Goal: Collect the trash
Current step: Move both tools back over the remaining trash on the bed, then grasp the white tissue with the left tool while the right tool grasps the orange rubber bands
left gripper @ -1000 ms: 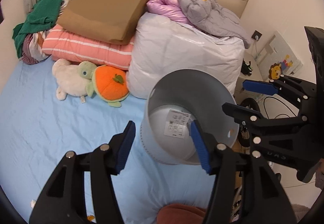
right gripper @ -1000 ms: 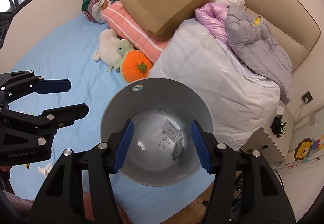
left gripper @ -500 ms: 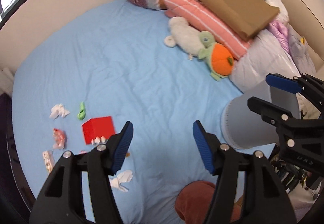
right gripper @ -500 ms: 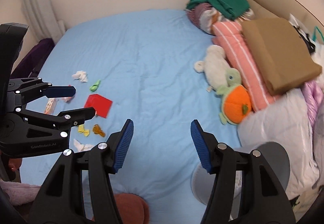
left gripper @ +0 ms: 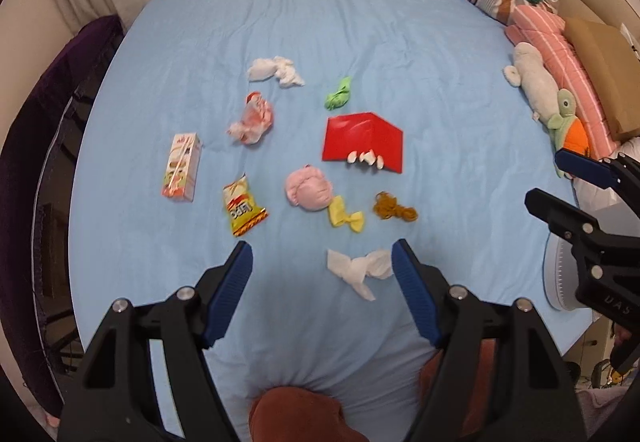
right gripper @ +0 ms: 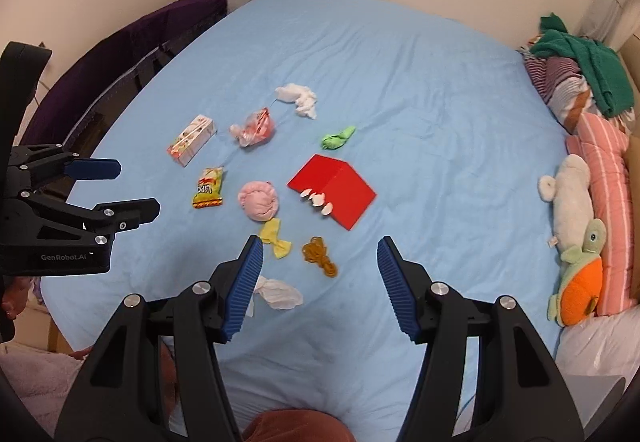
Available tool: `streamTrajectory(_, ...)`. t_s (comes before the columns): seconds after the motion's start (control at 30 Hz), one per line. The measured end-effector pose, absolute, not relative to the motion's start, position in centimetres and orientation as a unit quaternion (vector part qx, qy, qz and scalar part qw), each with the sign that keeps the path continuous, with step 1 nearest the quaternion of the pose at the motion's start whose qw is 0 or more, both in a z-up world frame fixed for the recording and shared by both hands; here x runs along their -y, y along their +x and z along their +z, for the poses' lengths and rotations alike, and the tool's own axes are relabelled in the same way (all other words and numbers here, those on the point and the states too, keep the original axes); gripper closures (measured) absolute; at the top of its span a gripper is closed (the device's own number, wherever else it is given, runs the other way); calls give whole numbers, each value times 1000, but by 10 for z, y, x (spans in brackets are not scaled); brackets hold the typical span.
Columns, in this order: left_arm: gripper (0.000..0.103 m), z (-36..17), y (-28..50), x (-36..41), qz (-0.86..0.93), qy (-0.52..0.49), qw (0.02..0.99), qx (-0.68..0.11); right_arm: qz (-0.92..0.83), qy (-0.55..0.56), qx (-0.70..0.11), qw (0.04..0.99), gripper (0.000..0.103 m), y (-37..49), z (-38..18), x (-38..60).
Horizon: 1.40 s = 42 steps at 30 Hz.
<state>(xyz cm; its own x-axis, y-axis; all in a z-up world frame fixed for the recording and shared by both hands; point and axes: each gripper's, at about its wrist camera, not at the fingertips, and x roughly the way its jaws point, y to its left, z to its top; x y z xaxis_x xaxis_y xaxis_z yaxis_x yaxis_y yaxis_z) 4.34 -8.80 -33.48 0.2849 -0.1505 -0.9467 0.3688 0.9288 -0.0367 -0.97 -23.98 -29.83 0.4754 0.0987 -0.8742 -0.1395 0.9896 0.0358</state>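
Several bits of trash lie on the blue bed sheet [left gripper: 400, 22]: a red folded card [left gripper: 362, 140] with shell bits, a pink wad [left gripper: 308, 188], a yellow wrapper [left gripper: 346, 216], a brown tangle [left gripper: 394, 208], a chip bag [left gripper: 242, 208], a snack box [left gripper: 182, 166], a green scrap [left gripper: 339, 95] and white tissues [left gripper: 358, 270]. My left gripper [left gripper: 322, 282] is open and empty just above the near tissue. My right gripper [right gripper: 320, 270] is open and empty over the brown tangle [right gripper: 319, 255]. The grey bin [left gripper: 558, 274] shows at the right edge.
Stuffed toys [right gripper: 572, 218], a striped pillow [right gripper: 608, 178] and piled clothes [right gripper: 576, 74] line the bed's right side. A purple bench [right gripper: 120, 54] runs along the left edge. A white bag [right gripper: 596, 346] sits at lower right.
Both grippers have swung left, away from the grey bin and pillows, and now face the trash scattered on the sheet. Both stay open.
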Motion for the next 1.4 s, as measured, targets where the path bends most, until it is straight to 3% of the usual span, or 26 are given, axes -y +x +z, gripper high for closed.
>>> streamTrajectory(0.2,31,-402,33,73,-168,74,776,-604,84,-50,-529,843,46,5,-371,208)
streamTrajectory(0.67,31,-552,25,117,-183,60,752,-630,125,-129,-544,820,46,38,-532,213)
streamTrajectory(0.77,31,-572,23,118,-190,62,749,-632,128,-140,-549,814,55,42,-555,217)
streamTrajectory(0.93,33,-587,18,123,-197,96,762,-609,137,-139,-552,811,60,45,-577,222)
streamTrajectory(1.0,40,-585,17,122,-197,102,769,-600,147,-136,-550,811,78,46,-576,222)
streamTrajectory(1.03,51,-583,17,120,-197,102,771,-597,152,-136,-549,810,85,45,-574,221)
streamTrajectory(1.07,66,-581,18,118,-199,100,772,-596,154,-137,-550,810,88,45,-573,220)
streamTrajectory(1.13,75,-576,23,113,-205,86,767,-601,158,-131,-553,808,89,45,-569,221)
streamTrajectory(1.4,77,-516,33,103,-217,80,776,-587,139,-99,-544,822,89,31,-510,237)
